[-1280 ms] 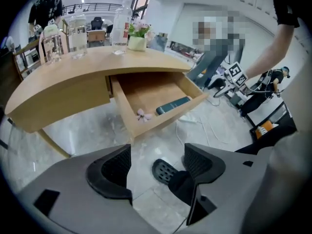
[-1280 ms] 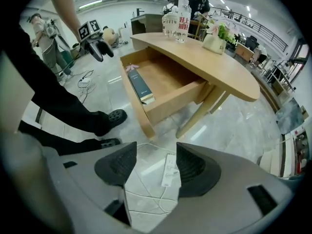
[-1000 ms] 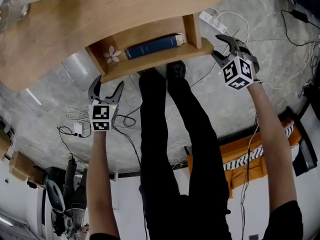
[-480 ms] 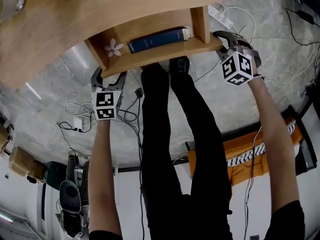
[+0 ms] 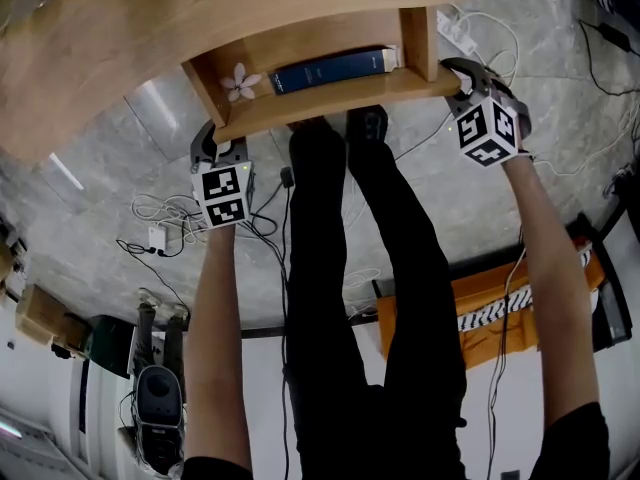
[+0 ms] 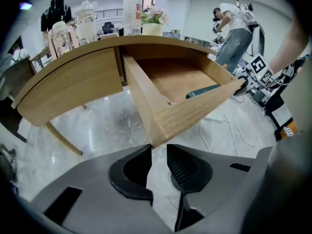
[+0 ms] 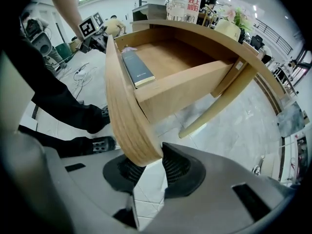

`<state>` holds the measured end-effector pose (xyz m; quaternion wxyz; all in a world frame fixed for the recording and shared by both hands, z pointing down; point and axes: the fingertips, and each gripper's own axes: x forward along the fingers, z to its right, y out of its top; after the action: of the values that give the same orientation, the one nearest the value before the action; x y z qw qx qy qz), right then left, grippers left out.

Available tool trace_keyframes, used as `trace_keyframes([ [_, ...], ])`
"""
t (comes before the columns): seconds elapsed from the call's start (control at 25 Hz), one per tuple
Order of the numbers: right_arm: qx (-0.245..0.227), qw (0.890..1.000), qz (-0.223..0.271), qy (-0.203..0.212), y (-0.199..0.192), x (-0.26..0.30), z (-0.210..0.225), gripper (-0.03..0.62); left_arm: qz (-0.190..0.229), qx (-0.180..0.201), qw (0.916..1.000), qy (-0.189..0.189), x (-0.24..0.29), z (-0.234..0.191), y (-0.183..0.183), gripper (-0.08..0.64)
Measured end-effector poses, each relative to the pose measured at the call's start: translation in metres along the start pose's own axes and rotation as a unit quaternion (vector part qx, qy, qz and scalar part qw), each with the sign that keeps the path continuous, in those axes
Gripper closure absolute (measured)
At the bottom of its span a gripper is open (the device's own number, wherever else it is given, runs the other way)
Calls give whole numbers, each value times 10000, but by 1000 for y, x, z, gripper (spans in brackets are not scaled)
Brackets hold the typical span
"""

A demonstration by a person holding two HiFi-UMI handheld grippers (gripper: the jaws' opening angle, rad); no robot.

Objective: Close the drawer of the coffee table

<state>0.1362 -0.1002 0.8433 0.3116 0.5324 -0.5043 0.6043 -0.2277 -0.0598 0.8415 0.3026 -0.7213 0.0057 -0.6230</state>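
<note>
Wooden drawer (image 5: pixel 330 100) open: right claw (image 7: pixel 148 164) just clamped on its front (image 7: pixel 122 106), left claw (image 6: pixel 158 155) just narrowed, empty, so an uneven shove may jam it

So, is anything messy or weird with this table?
The drawer hangs open, pulled well out from under the tabletop, with a dark book and a small pink flower lying loose inside. Cables sprawl tangled across the floor.
</note>
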Motion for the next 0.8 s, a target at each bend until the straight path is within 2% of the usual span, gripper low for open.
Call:
trace_keyframes([
  [0.12, 206, 9998, -29, -45, 0, -2, 1, 502, 6, -53, 10000, 80, -2, -4, 2, 485],
  [0.4, 501, 9987, 56, -113, 3, -17, 5, 502, 212, -227, 9994, 177, -17, -2, 10, 491],
  [0.56, 628, 9980, -30, -119, 9, -21, 4, 502, 193, -384, 9987, 257, -25, -7, 11, 494],
  [0.8, 820, 9965, 80, -149, 30, -15, 47, 500, 306, -638, 9968, 376, -11, -35, 50, 495],
])
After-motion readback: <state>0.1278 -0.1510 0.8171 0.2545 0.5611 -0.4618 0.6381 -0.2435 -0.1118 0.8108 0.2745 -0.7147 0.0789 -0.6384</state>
